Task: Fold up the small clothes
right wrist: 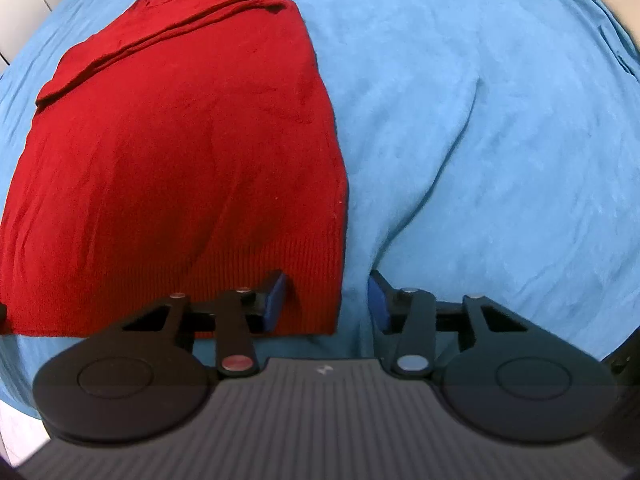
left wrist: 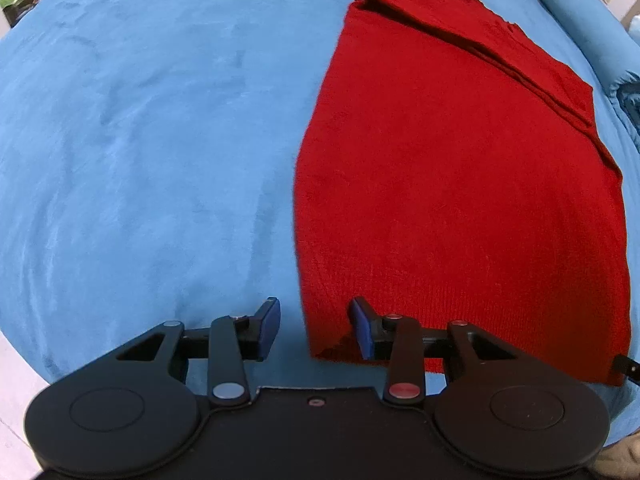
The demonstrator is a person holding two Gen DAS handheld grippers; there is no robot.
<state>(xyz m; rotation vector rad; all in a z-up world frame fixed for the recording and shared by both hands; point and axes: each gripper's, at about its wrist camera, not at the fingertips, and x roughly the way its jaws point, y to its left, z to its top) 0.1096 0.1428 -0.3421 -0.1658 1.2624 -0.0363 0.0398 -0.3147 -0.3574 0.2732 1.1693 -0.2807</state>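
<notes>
A red sweater (left wrist: 460, 184) lies flat on a blue blanket (left wrist: 140, 140), its sleeves folded in across the upper part so the body forms a long narrow shape. The ribbed hem is the edge nearest both cameras.

The left tongs (left wrist: 316, 328) point steeply down at the hem's left corner. Their jaws stand part-way apart with the corner between them: the right finger (left wrist: 362, 328) sits on the knit, the left finger (left wrist: 268, 326) on bare blanket just beside the sweater's edge. The pads do not press the cloth together, so nothing is gripped.

The right tongs (right wrist: 326, 300) stand likewise at the hem's right corner (right wrist: 320, 312). Their left finger (right wrist: 276, 300) rests on the ribbing, the right finger (right wrist: 378, 300) on the blanket just off the side edge. The jaws straddle the corner with a gap and hold nothing.

The blanket is creased to the right of the sweater in the right wrist view (right wrist: 480, 140).
</notes>
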